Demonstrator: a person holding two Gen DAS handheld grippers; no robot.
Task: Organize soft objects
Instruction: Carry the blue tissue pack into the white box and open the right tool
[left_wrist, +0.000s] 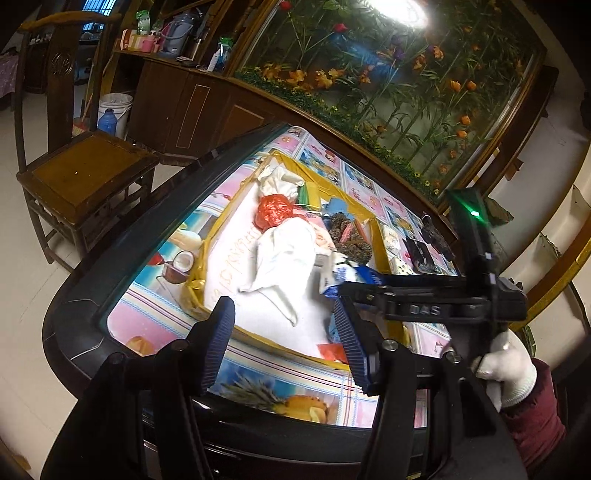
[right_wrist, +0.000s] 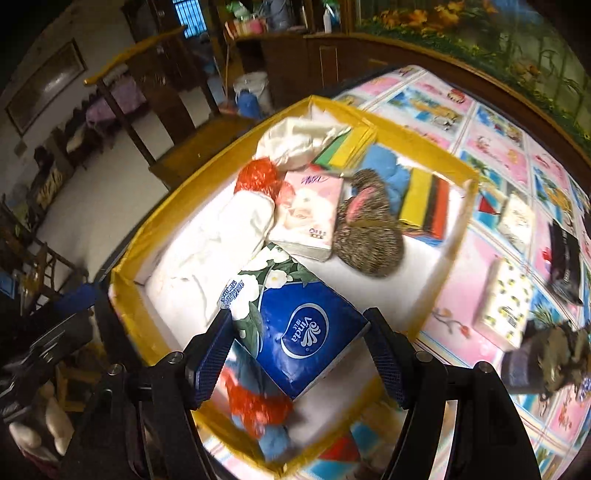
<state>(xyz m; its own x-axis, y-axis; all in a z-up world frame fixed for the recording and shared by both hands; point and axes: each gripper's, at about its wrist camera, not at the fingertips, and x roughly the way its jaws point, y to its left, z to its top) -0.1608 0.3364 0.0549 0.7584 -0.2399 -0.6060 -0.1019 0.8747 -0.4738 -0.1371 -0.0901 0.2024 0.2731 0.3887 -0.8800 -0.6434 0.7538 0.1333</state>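
A yellow-rimmed box with a white floor stands on the table; it also shows in the left wrist view. It holds white cloths, a red mesh ball, a pink tissue pack, a brown plush and coloured sponges. My right gripper is shut on a blue Vinda tissue pack over the box's near part; the pack also shows in the left wrist view. My left gripper is open and empty above the box's near edge.
Two patterned tissue packs and a black item lie on the cartoon tablecloth right of the box. A wooden chair stands left of the table. A framed flower panel runs behind.
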